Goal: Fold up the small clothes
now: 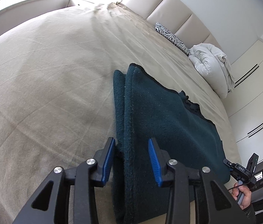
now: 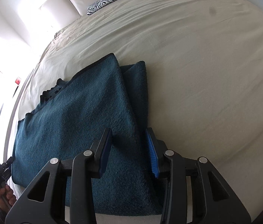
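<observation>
A dark teal fleece garment [image 1: 168,115] lies folded in layers on a beige bed sheet [image 1: 47,85], its folded left edge running straight out ahead between the jaws of the left gripper [image 1: 132,160], which stand apart with the blue pads clear of the cloth on either side. At the garment's opposite end, the right gripper [image 2: 129,151] has its jaws apart as well, straddling the right-hand edge, the fabric passing between the pads without being pinched; a second, lower layer juts out just beyond the right pad. A darker trim shows along the far edge, ahead of both grippers. Each tool is gripped by a person's hand [image 1: 243,192], seen at the frame's edge in the other camera. Well beyond the jaws, a zebra-print cushion [image 1: 172,35] and a bundled white duvet [image 1: 211,65] rest against the padded cream headboard [image 1: 168,7].
</observation>
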Motion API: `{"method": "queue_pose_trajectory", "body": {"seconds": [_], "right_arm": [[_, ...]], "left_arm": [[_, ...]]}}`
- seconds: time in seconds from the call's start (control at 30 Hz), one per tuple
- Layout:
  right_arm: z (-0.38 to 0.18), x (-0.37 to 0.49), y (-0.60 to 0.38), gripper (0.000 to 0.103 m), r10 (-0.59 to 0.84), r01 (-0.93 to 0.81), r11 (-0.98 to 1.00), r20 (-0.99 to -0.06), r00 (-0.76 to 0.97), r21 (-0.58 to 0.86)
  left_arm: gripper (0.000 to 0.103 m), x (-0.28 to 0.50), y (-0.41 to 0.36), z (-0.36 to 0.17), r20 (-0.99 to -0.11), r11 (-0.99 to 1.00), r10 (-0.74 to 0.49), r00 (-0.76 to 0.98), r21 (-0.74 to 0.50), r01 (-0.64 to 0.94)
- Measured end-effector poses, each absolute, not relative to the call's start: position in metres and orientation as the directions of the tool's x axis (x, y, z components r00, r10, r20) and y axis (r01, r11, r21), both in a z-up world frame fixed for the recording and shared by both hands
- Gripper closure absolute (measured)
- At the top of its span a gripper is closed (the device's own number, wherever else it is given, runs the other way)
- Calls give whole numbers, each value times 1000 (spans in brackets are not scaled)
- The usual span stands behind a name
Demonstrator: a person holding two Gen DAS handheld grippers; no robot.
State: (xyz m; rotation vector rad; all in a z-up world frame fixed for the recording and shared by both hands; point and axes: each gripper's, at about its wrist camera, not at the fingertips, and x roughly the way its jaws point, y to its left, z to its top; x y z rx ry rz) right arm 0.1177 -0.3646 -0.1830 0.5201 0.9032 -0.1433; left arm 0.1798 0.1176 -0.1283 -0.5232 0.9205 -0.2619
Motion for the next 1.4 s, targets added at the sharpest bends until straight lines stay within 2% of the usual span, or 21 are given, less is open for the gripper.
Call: {"method": "queue_pose_trajectory", "body": {"seconds": [0.03,0.2,0.23,0.27,0.37,0.53,0.73,0.87,1.13,1.23,1.4], "right_arm": [[-182,115,-365,80,87,339,866,-778,622,368],[-173,104,-366,89,51,346,871,-765,642,349],[-171,102,-363,96,42,339,880,-766,642,332],[-170,102,-360,97,30,331,891,-768,639,310],[-167,99,-355,98,6,323,905,-769,640,275],[-165,81,-364,99,-29,369,881,-746,665,296],[-175,62,-372,99,-53,427,840,-733,678,335],[-185,58,-369,99,-84,442,842,-734,674,309],[-194,66,-375,98,-33,418,846,-751,660,330],[-190,62,-369,98,-64,421,859,-754,653,292],[-194,62,-372,98,-51,440,837,-755,653,324]], "left_arm": [[64,180,118,-128,-686,845,-429,587,-534,-6],[66,179,114,-126,-693,861,-410,593,-508,2],[68,180,113,-126,-695,863,-408,593,-506,1],[71,180,113,-127,-697,864,-406,592,-504,0],[75,181,111,-127,-702,868,-402,588,-497,-1],[80,183,110,-128,-714,879,-391,580,-476,6],[80,187,107,-131,-723,886,-382,576,-463,7],[80,186,104,-133,-729,895,-372,574,-445,14],[80,179,102,-134,-726,895,-369,581,-445,13],[80,179,103,-134,-725,893,-370,581,-451,6],[78,179,105,-135,-726,892,-375,577,-453,9]]}}
